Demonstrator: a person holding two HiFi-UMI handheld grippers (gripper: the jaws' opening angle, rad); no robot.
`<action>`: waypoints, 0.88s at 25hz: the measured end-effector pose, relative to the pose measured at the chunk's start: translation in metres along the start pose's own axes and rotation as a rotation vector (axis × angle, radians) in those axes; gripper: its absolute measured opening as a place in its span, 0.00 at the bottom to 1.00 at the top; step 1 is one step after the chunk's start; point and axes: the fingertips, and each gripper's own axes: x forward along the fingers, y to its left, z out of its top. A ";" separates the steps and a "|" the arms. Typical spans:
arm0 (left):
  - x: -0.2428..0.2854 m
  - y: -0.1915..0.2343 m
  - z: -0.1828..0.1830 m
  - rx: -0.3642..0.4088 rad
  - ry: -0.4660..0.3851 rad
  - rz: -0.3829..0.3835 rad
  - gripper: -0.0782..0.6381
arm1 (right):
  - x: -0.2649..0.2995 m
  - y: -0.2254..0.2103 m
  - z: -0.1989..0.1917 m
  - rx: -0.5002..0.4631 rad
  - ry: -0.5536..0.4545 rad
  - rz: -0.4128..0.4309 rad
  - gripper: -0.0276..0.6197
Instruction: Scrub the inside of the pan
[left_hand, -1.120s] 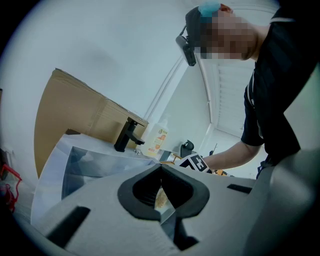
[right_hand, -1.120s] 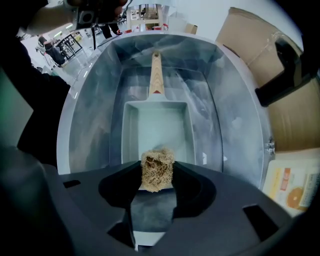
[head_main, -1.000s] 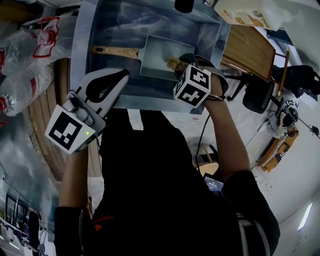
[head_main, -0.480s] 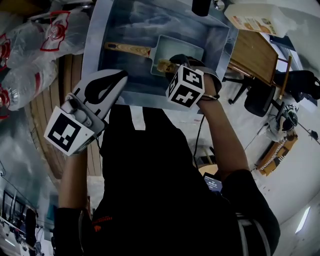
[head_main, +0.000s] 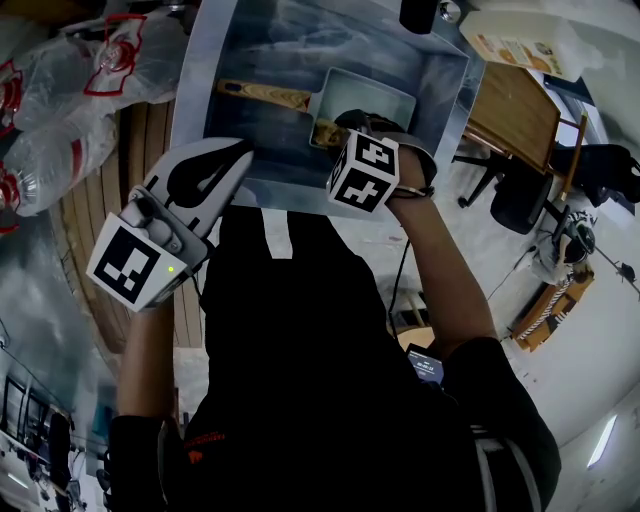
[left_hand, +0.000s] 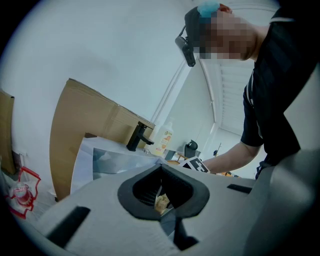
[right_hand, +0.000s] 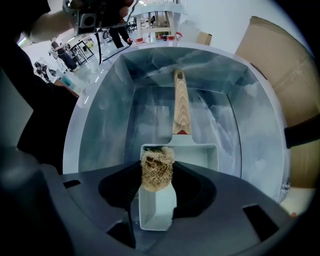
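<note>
One scrubber (right_hand: 156, 175) is all the work needs, and the right gripper (right_hand: 157, 167) has it: its fingers are clamped on the tuft from both sides, with the fibres standing out past the tips. The pan (right_hand: 197, 155) lies flat in the sink (right_hand: 110, 130) at mid-frame of the right gripper view. Its wooden handle (right_hand: 181, 107) points to the top of the frame. The tuft sits over the pan's left side near the handle end; whether it presses on the floor of the pan I cannot tell.

To scrub well, I would push the tuft down until the fibres flatten, then run overlapping strokes along the pan's length and work into the corners. The pan looks free to slide on the steel. The left gripper (left_hand: 162, 167) hangs at the lower left of the head view, outside the sink, its fingers closed on nothing. Pinning the handle with it seems wise.

The sink is bare apart from the pan and shows no water that I can make out. A black tap (left_hand: 136, 137) and a bottle (left_hand: 164, 137) stand at its far rim, with cardboard (left_hand: 85, 125) behind. Plastic bags (head_main: 60, 110) fill the upper left of the head view, and a wooden table (head_main: 510, 115) sits at the upper right.
</note>
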 end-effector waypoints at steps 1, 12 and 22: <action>0.001 0.000 0.000 0.000 -0.001 -0.001 0.13 | 0.000 0.000 -0.002 0.001 0.001 -0.001 0.33; 0.029 -0.018 0.000 0.006 -0.001 -0.036 0.13 | -0.003 0.002 -0.057 0.012 0.066 -0.010 0.32; 0.060 -0.043 0.002 0.026 0.007 -0.062 0.13 | -0.007 0.002 -0.106 -0.018 0.149 -0.010 0.32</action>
